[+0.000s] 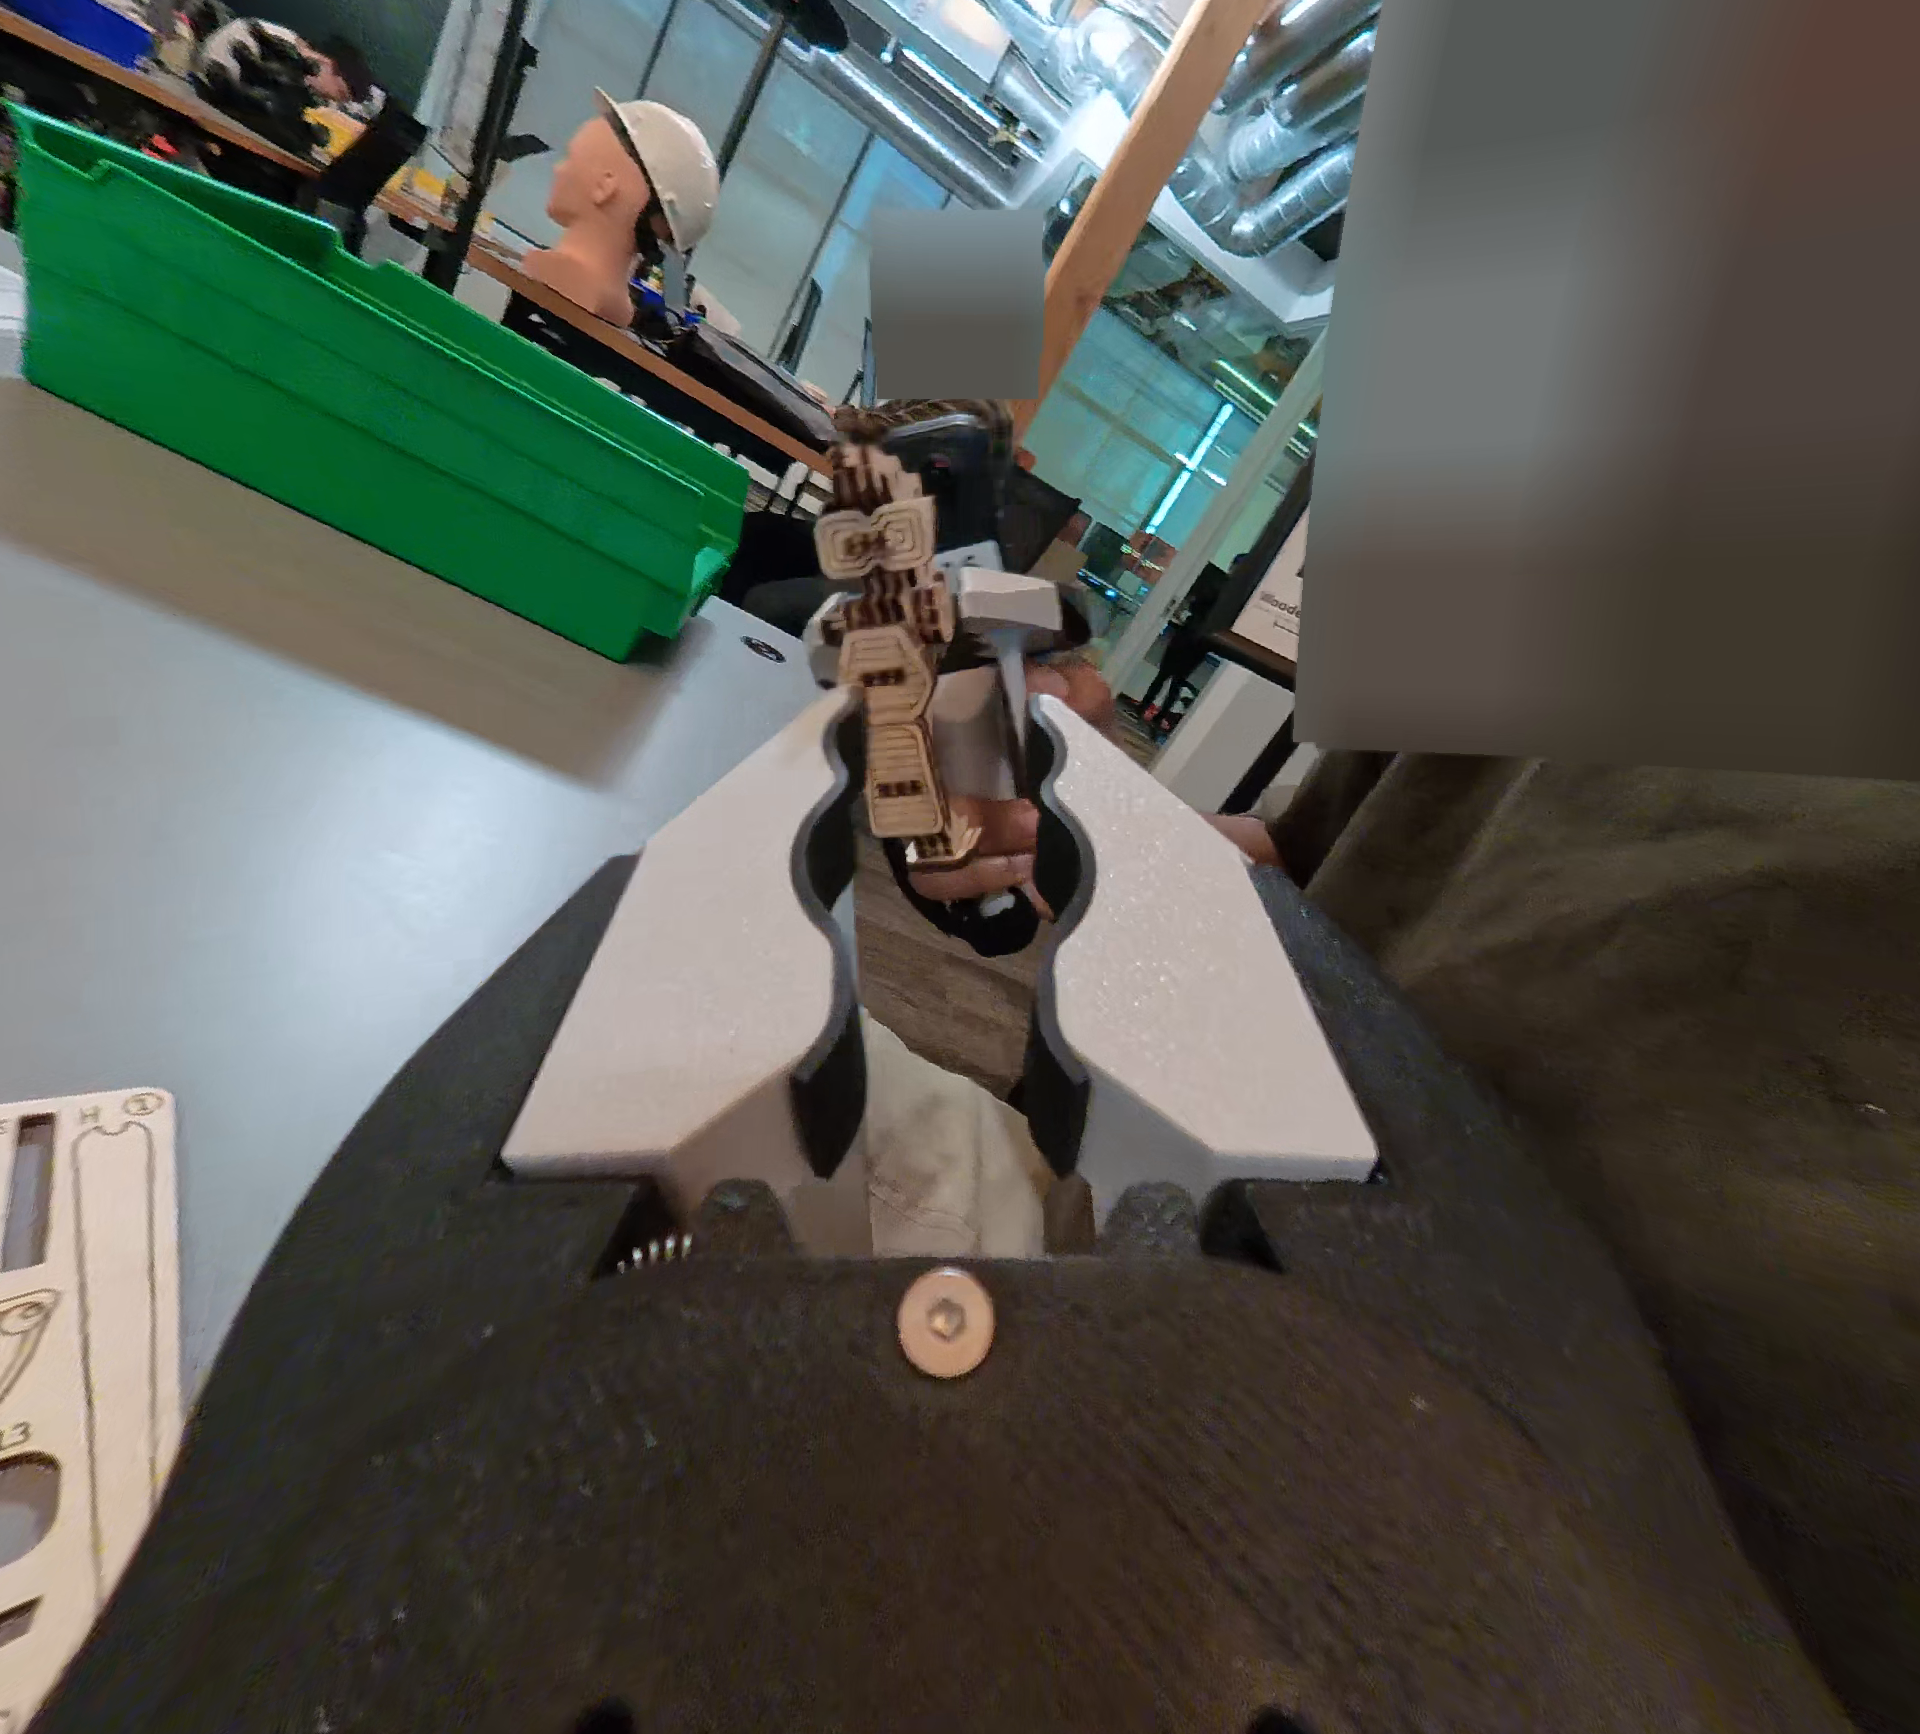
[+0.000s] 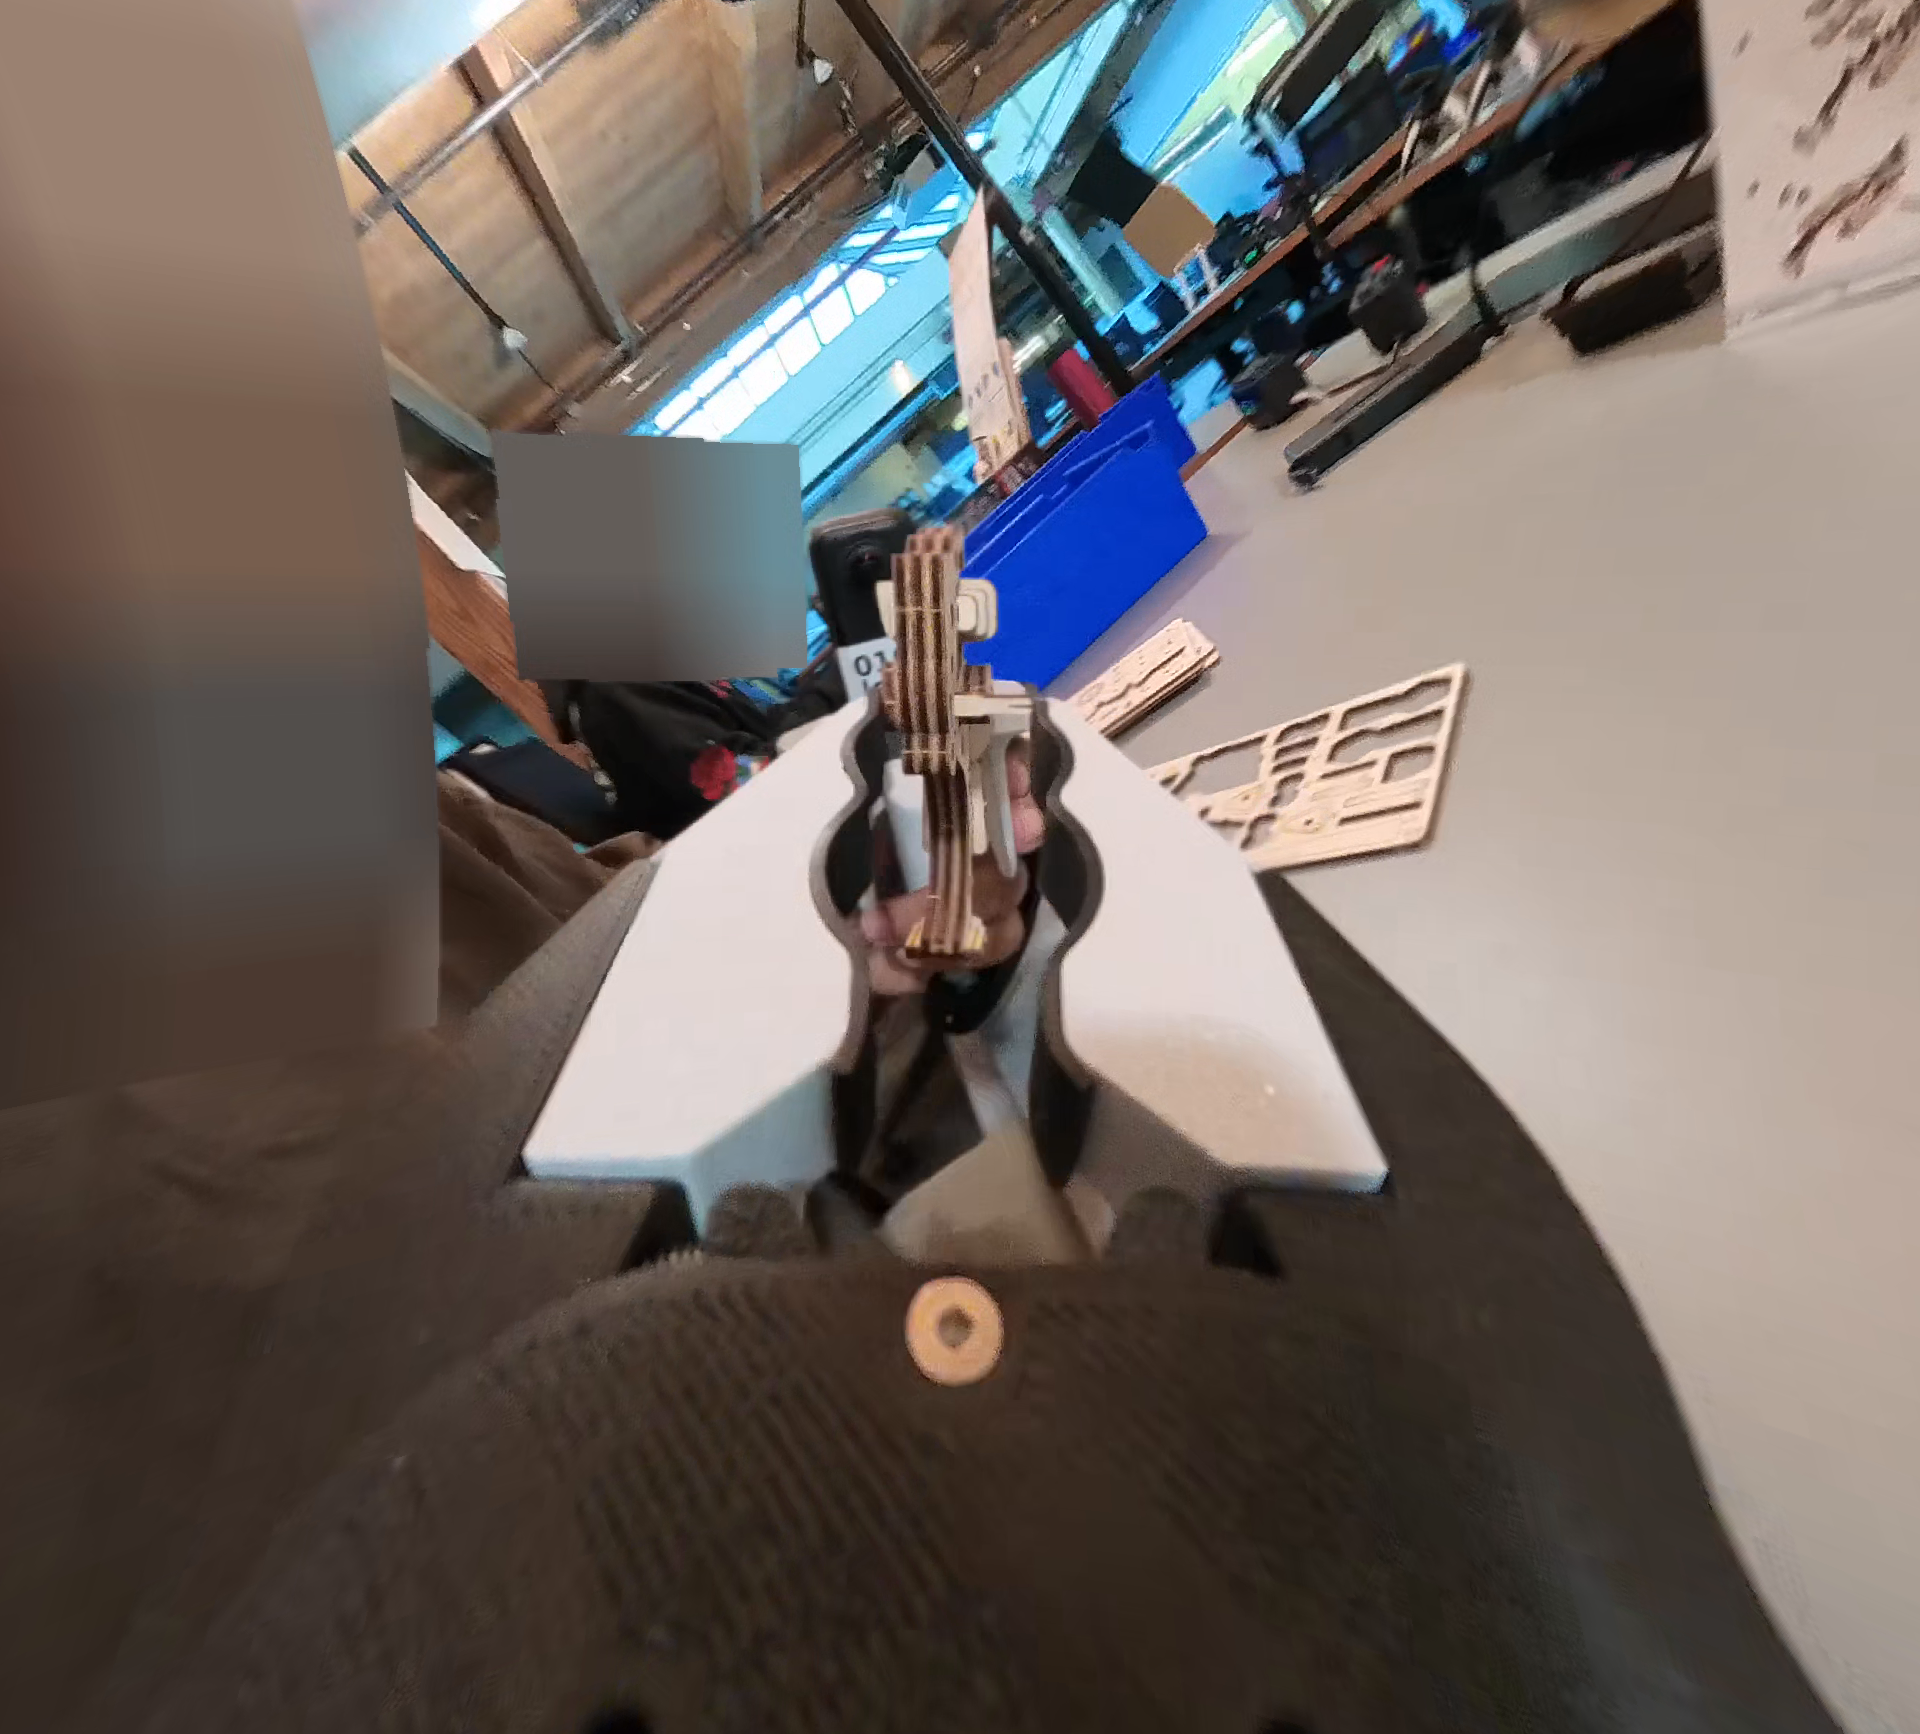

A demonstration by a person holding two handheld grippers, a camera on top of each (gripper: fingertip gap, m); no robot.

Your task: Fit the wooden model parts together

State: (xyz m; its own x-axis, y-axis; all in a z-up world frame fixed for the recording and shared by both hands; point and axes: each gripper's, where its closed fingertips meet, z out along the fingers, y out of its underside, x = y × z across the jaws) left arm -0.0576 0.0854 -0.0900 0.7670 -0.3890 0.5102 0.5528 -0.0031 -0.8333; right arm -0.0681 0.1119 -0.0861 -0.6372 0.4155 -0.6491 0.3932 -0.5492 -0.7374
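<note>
A small layered wooden model (image 1: 888, 676) is held upright in the air between my two grippers, which face each other. In the left wrist view it stands between my left gripper's (image 1: 940, 708) grey tips, against the left one. The right gripper's fingers (image 1: 1013, 609) flank its upper part from behind. In the right wrist view the wooden model (image 2: 930, 728) shows edge-on and fills the gap of my right gripper (image 2: 956, 728), with a pale cross piece at its right. The left gripper's fingers (image 2: 902, 827) hug its lower part. Both grippers appear shut on it.
A green bin (image 1: 364, 417) stands on the grey table (image 1: 312, 749) at the left, and a punched wooden part sheet (image 1: 73, 1372) lies near the front. A blue bin (image 2: 1081, 541) and two more part sheets (image 2: 1330, 780) lie to the right. A person's dark clothing is close by. My left and right fingertips are right by each other.
</note>
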